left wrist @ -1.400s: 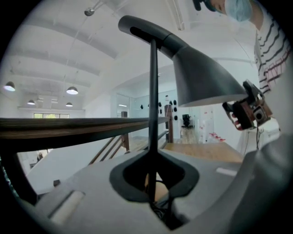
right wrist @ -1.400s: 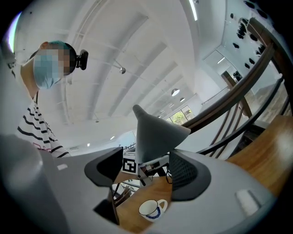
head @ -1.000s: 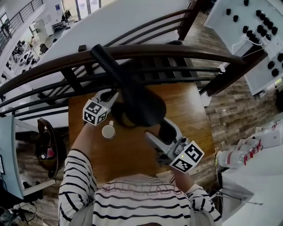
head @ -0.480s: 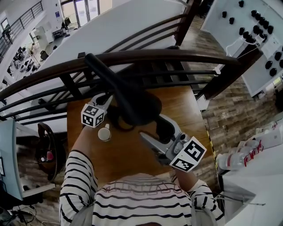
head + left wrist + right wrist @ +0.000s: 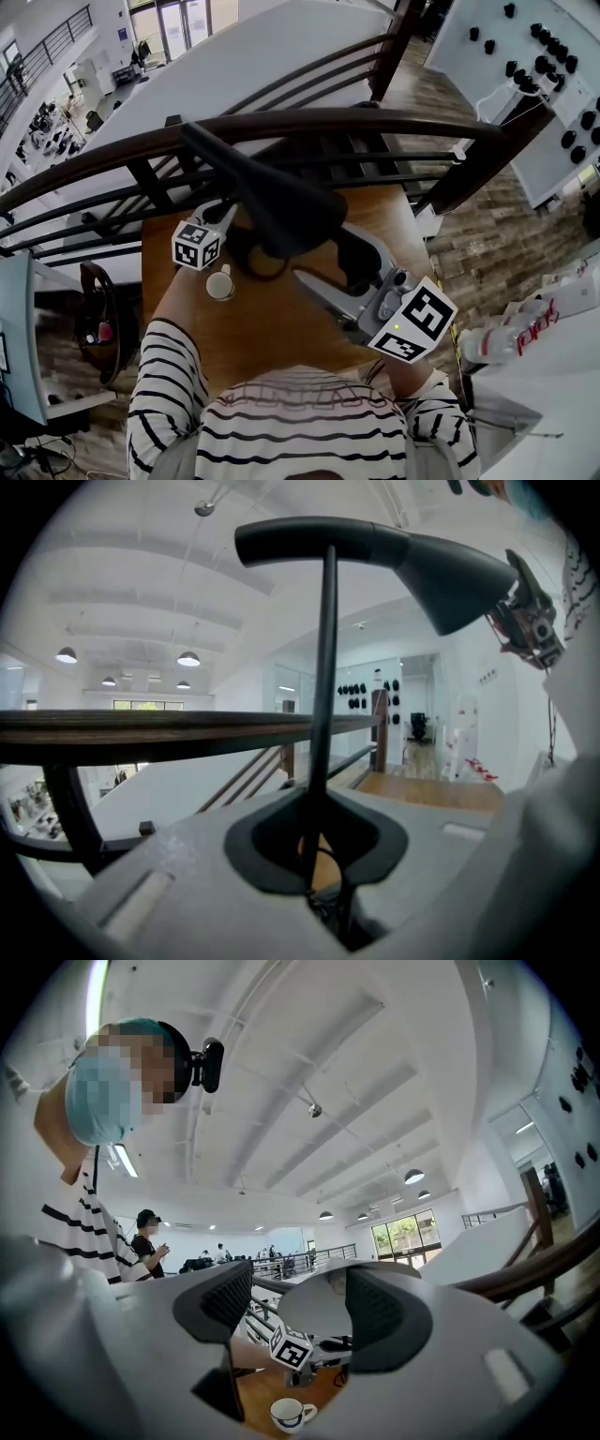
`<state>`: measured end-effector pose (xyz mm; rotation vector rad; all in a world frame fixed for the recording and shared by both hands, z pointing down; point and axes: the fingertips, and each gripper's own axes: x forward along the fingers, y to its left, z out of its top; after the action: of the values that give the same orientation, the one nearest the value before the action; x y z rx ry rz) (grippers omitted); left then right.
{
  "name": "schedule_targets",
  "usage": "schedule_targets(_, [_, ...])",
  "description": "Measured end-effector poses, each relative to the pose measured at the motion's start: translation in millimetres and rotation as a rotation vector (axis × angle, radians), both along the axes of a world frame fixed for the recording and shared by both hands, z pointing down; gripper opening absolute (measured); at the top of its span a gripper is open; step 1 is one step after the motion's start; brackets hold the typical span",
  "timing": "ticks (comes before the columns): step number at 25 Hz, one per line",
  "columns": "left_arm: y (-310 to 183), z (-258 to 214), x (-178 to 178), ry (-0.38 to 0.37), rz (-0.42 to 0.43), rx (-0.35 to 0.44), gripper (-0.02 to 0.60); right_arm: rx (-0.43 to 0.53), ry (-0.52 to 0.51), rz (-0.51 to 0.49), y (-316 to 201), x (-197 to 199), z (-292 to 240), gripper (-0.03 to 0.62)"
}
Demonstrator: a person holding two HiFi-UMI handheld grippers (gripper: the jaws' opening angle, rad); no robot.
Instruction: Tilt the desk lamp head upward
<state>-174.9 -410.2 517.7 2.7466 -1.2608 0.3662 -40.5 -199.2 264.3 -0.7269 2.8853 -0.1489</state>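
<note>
The left tongs (image 5: 228,210) are clamped on the lamp's thin stem (image 5: 324,686), far left on the bench (image 5: 272,328). The right tongs (image 5: 328,269) stand wide apart beneath the raised black lamp head (image 5: 286,202), its rim between the jaws, ungripped. A cup (image 5: 220,282) sits just near of the left tongs.

Head view: above the person's striped shoulders (image 5: 281,422), facing steeply down onto the wooden table (image 5: 272,328), railing (image 5: 375,120) across the upper frame. Left gripper view: low, close against the lamp stem (image 5: 323,686), facing up to the lamp head (image 5: 450,574) at upper right. Right gripper view: just beneath that head, angled toward the ceiling (image 5: 375,1082) — it shares the cup (image 5: 291,1415), lower centre, with the head view.
</note>
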Motion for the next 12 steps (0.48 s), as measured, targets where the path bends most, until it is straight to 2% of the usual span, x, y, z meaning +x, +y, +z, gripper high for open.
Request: schedule_targets(12, [-0.1, 5.1, -5.5, -0.003, 0.010, -0.012, 0.038, 0.070, 0.014, 0.026, -7.7, -11.6, -30.3, 0.288])
